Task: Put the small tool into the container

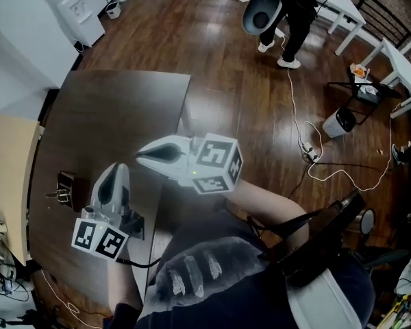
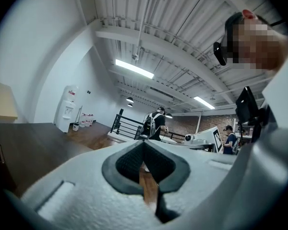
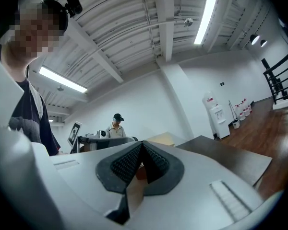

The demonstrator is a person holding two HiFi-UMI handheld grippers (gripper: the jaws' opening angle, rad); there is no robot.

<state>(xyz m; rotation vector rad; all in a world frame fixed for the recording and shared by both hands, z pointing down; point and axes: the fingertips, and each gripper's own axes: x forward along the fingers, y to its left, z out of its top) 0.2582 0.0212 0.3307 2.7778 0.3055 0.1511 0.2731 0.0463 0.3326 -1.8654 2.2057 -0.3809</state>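
In the head view the container (image 1: 68,182), a small dark brown box, sits on the dark table (image 1: 116,108) near the left edge of the frame. A thin metallic piece just below and left of it, close against its side, looks to be the small tool (image 1: 55,196), which is not yet inside. The left gripper (image 1: 119,167) hangs just right of the box with its tips aimed toward the top of the frame, so the tool lies left of its jaws and off their line. It is plainly the nearer of the two. The right gripper (image 1: 139,158) is further right, toward the centre, with its tips pointing left. Both are closed and empty. In the left gripper view the pads (image 2: 129,162) meet at their tips with only floor showing below them, and in the right gripper view the pads (image 3: 125,164) meet the same way. The tool is too small to fix its long axis, though it seems to run across the frame. Neither gripper view shows it, and whether it touches the box cannot be told.
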